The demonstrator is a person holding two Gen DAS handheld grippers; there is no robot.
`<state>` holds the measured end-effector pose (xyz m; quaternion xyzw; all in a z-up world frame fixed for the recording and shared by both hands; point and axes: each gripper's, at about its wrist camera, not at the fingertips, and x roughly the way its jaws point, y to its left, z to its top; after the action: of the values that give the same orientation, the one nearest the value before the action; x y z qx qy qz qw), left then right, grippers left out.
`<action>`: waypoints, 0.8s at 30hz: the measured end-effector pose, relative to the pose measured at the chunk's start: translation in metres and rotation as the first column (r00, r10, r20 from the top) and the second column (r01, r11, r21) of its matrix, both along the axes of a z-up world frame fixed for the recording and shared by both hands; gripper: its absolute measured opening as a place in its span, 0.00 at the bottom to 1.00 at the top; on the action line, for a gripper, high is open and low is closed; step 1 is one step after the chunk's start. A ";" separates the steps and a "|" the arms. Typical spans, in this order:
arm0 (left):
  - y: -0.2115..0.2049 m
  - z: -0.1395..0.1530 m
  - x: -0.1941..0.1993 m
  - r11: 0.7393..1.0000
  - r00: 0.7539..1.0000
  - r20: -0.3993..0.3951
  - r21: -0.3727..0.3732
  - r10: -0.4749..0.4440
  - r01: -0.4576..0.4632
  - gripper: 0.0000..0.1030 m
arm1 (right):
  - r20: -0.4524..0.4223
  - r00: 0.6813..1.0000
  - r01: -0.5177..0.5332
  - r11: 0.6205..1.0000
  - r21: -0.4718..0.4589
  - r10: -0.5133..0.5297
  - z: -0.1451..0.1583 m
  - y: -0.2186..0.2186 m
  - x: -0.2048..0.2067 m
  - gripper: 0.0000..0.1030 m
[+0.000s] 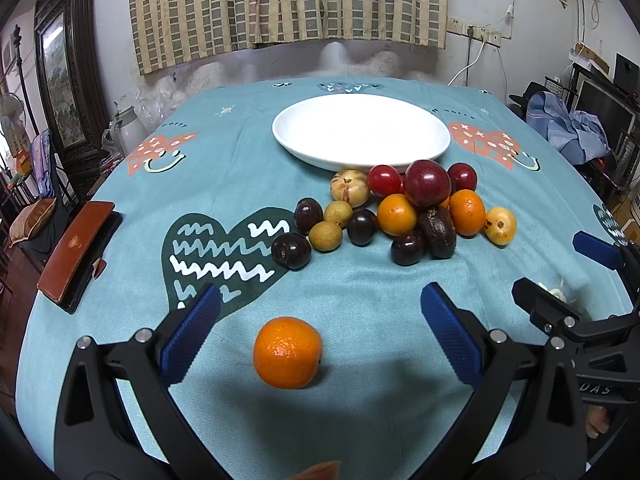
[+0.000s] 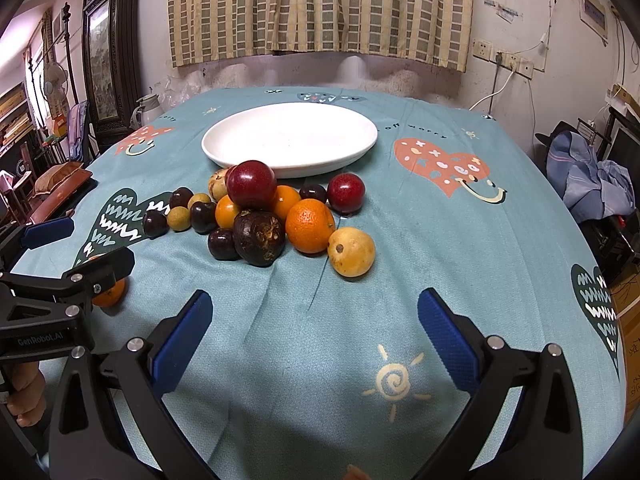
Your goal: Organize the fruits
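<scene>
A lone orange (image 1: 287, 353) lies on the teal tablecloth between the wide-apart blue pads of my left gripper (image 1: 320, 312), which is open and not touching it. Beyond it a pile of fruit (image 1: 400, 210) lies in front of a white plate (image 1: 360, 130) with nothing on it: red plums, oranges, dark plums, small tan longans and a yellow loquat (image 1: 500, 226). My right gripper (image 2: 314, 312) is open over bare cloth, short of the pile (image 2: 260, 216) and the loquat (image 2: 351, 252). The lone orange (image 2: 108, 294) shows half hidden behind the left gripper at the left edge.
A brown leather case (image 1: 76, 250) lies near the table's left edge. A kettle (image 1: 128, 128) and furniture stand off the left side, clothes and shelves off the right. Curtains hang on the wall behind the table. The right gripper's body (image 1: 580, 320) shows at the left wrist view's right edge.
</scene>
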<state>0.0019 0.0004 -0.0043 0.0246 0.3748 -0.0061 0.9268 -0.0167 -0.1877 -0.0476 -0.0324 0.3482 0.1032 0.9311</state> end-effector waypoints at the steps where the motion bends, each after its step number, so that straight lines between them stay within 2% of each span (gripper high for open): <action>1: 0.000 0.000 0.000 1.000 1.000 0.000 0.002 0.000 0.000 0.98 | 0.000 1.000 0.000 1.000 0.001 0.000 -0.003 0.005 -0.002 0.99; 24: 0.000 0.000 0.001 1.000 1.000 -0.003 0.001 0.000 0.000 0.98 | -0.003 1.000 0.000 1.000 -0.003 0.000 -0.004 0.008 -0.003 0.99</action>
<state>0.0025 0.0006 -0.0038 0.0253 0.3761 -0.0059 0.9262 -0.0193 -0.1795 -0.0517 -0.0338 0.3496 0.1026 0.9306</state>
